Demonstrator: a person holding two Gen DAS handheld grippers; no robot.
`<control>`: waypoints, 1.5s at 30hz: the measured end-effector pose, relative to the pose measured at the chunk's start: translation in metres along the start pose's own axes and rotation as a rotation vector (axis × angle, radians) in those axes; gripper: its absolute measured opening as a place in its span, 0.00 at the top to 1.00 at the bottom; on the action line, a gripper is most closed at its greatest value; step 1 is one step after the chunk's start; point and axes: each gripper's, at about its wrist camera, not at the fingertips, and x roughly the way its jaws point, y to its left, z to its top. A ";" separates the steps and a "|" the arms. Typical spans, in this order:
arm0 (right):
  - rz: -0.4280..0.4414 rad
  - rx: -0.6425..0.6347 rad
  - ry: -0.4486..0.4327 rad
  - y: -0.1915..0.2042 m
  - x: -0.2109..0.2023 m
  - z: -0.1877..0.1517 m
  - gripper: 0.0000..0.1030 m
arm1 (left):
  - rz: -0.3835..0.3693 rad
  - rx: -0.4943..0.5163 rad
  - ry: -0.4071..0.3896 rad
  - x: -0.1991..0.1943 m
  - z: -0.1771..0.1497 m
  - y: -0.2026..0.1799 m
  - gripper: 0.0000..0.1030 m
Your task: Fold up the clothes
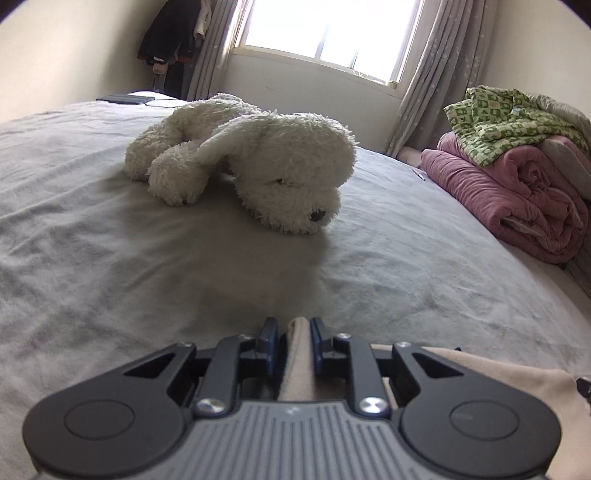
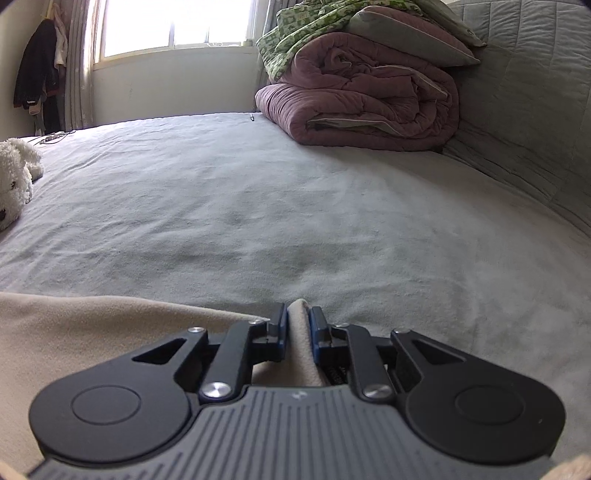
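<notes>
No writing or brand mark is readable anywhere, only a faint small emblem on each grey ribbed gripper body. My left gripper (image 1: pixel 294 325) sits low over the grey bedspread (image 1: pixel 110 258), pointing across the bed at the white plush dog (image 1: pixel 255 162), its blue pads (image 1: pixel 269 334) pinched narrow on a fold of the beige garment (image 1: pixel 480 373). The cloth rises as a thin ridge between the pads and spreads away to the right. That same garment (image 2: pixel 92 332) fills the lower left of the right wrist view, lying flat on the bedspread (image 2: pixel 295 203), its long axis running side to side between my two grippers. My right gripper (image 2: pixel 297 314) is also level and low, clamped narrow on a folded edge, aimed toward the rolled mauve quilt (image 2: pixel 369 96) with the green patterned cloth (image 2: pixel 306 26) stacked on it.
</notes>
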 end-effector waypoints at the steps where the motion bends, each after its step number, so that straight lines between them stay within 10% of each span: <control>1: 0.022 -0.003 0.002 -0.003 -0.004 0.001 0.79 | -0.033 -0.042 0.020 -0.004 0.002 0.007 0.68; 4: 0.075 0.025 0.006 -0.015 -0.023 0.004 0.64 | -0.077 -0.114 0.041 -0.026 0.008 0.021 0.51; 18: 0.224 0.217 0.133 -0.026 -0.098 -0.004 0.61 | -0.162 -0.414 0.285 -0.079 -0.012 0.054 0.51; 25: 0.283 0.706 0.340 -0.083 -0.108 -0.022 0.47 | -0.157 -0.683 0.411 -0.080 -0.027 0.060 0.46; 28: 0.380 1.020 0.465 -0.095 -0.090 -0.056 0.47 | -0.150 -0.803 0.342 -0.072 -0.042 0.056 0.46; 31: 0.396 1.209 0.414 -0.096 -0.077 -0.076 0.48 | -0.131 -0.891 0.271 -0.068 -0.051 0.050 0.50; 35: 0.348 1.241 0.339 -0.089 -0.069 -0.075 0.71 | -0.043 -0.898 0.229 -0.065 -0.050 0.039 0.76; 40: 0.341 1.127 0.263 -0.086 -0.092 -0.056 0.76 | -0.003 -0.799 0.153 -0.107 -0.027 0.030 0.79; 45: 0.324 1.075 0.325 -0.089 -0.085 -0.074 0.76 | 0.010 -0.782 0.238 -0.101 -0.048 0.052 0.77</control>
